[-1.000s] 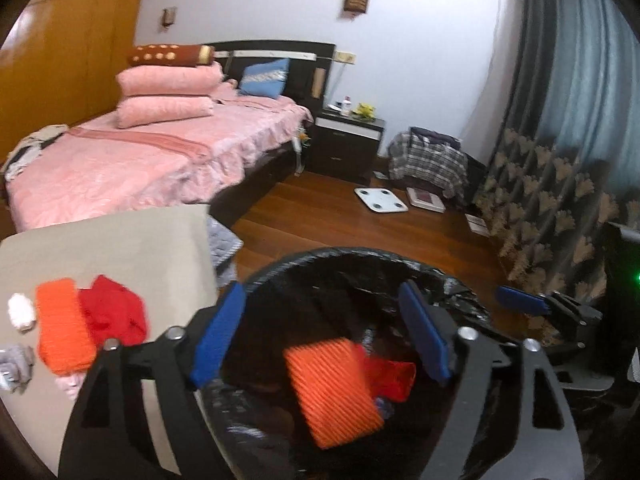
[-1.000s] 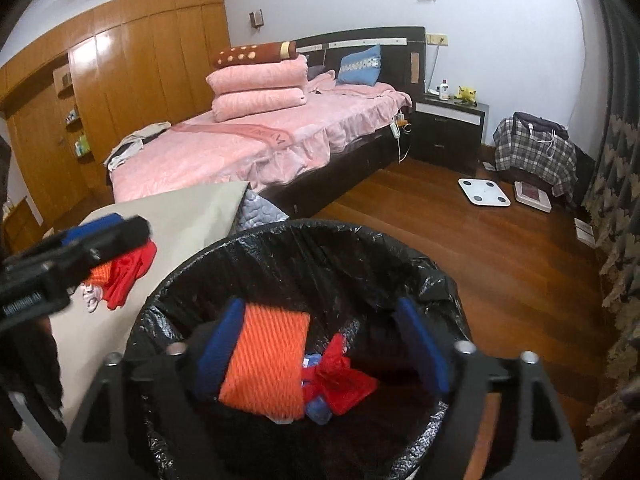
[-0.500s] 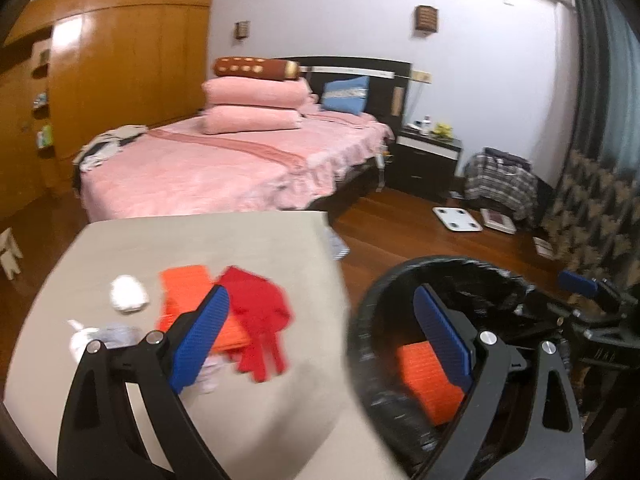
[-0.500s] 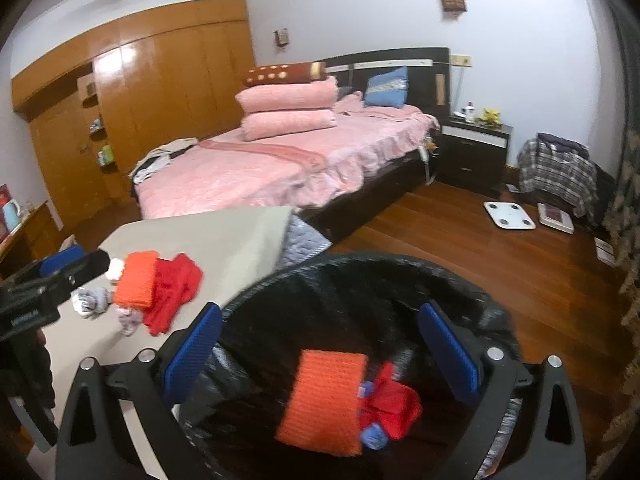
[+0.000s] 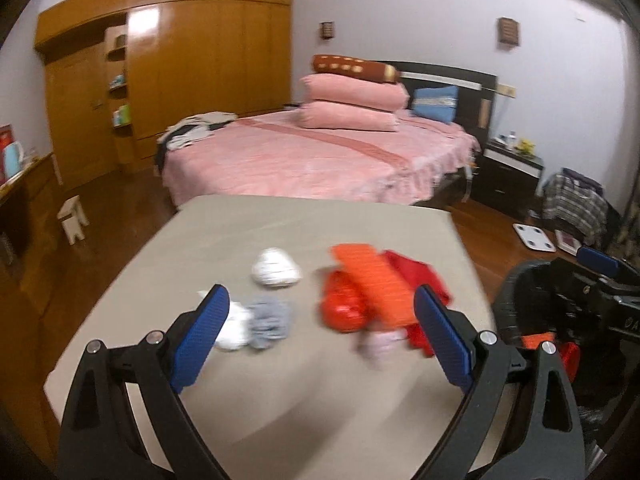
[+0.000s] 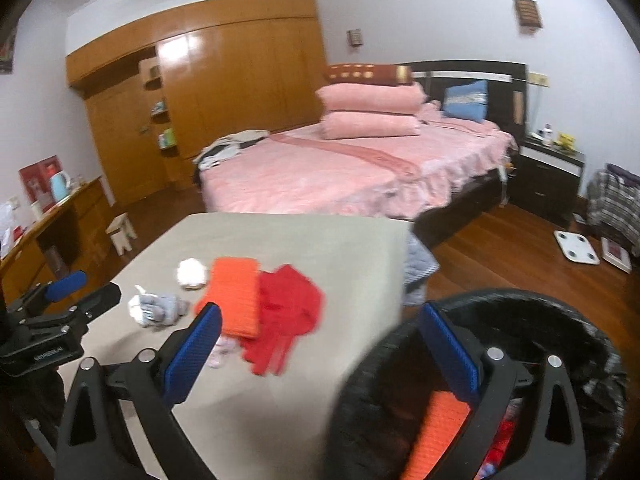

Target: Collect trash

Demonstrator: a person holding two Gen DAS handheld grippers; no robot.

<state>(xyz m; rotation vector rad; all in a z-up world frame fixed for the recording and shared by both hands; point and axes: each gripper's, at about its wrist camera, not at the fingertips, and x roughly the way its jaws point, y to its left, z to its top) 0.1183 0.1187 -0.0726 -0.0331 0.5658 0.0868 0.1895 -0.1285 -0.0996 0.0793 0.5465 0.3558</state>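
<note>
At the bottom of the left wrist view the left tongs (image 5: 320,332) stand wide apart with nothing between the blue pads; their jaws have just been opening. They hang over the near part of a beige surface (image 5: 280,408). Just beyond the left pad lie a white wad (image 5: 232,326) and a grey crumpled rag (image 5: 270,320), touching each other. Further up sits a white ball of paper (image 5: 276,270). Right of centre an orange knitted cloth (image 5: 374,286) lies across a red cloth (image 5: 416,276), with a shiny red piece (image 5: 344,304) at its left; all are blurred.

In the right wrist view the right tongs (image 6: 320,354) are also spread wide and empty, having just been opening. The left pad is over the surface, the right pad over the rim of a bin lined with a black bag (image 6: 560,316) in the lower right of the frame. Inside the bin lie an orange knitted piece (image 6: 438,432) and some red scraps (image 6: 502,440).

Beyond the surface stands a bed with a pink cover (image 6: 340,176), and in the upper left a wooden wardrobe (image 6: 224,80).
</note>
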